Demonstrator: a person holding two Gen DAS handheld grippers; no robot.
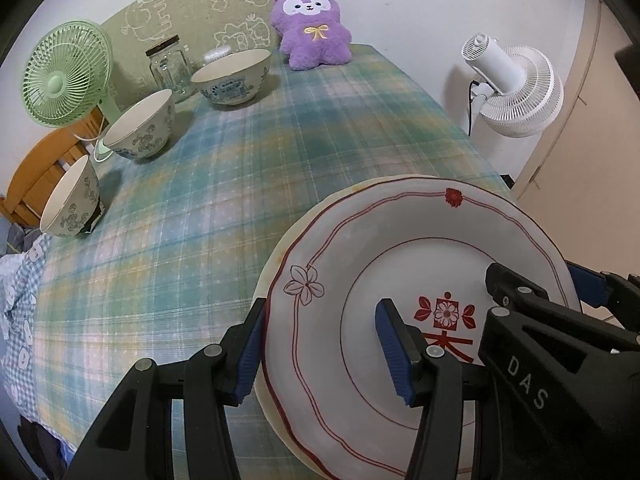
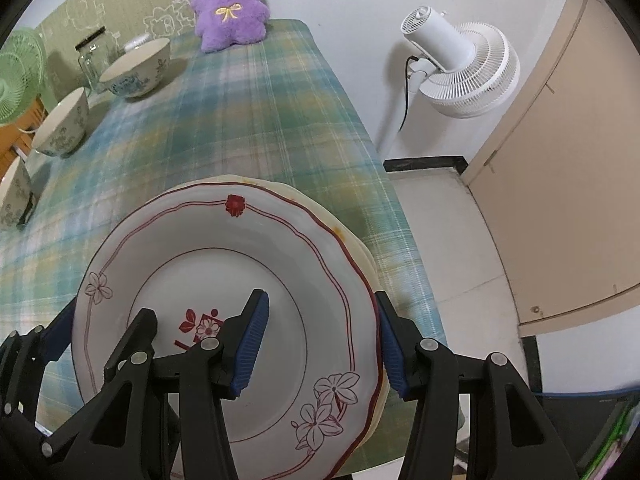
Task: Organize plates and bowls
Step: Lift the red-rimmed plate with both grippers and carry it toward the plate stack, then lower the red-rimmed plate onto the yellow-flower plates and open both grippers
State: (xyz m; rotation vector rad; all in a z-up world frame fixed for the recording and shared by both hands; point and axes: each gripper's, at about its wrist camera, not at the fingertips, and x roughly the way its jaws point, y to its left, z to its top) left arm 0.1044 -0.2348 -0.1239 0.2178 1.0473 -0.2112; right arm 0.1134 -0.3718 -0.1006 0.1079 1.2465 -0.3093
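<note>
A white plate with red flower trim (image 1: pixel 400 256) (image 2: pixel 224 248) lies on top of a cream plate (image 1: pixel 276 240) (image 2: pixel 360 248) near the table's right front edge. My left gripper (image 1: pixel 320 344) is open, its fingers straddling the top plate's left rim. My right gripper (image 2: pixel 320 344) is open, straddling the right rim of the plates. Three patterned bowls stand at the left: a large one (image 1: pixel 232 76) (image 2: pixel 136 70) at the back, a middle one (image 1: pixel 140 126) (image 2: pixel 62 124), and a near one (image 1: pixel 70 200) (image 2: pixel 14 196).
A green plaid cloth (image 1: pixel 200 208) covers the table. A green desk fan (image 1: pixel 66 80), a glass jar (image 1: pixel 168 66) and a purple plush toy (image 1: pixel 314 26) stand along the back. A white floor fan (image 2: pixel 460 68) stands beyond the table's right edge.
</note>
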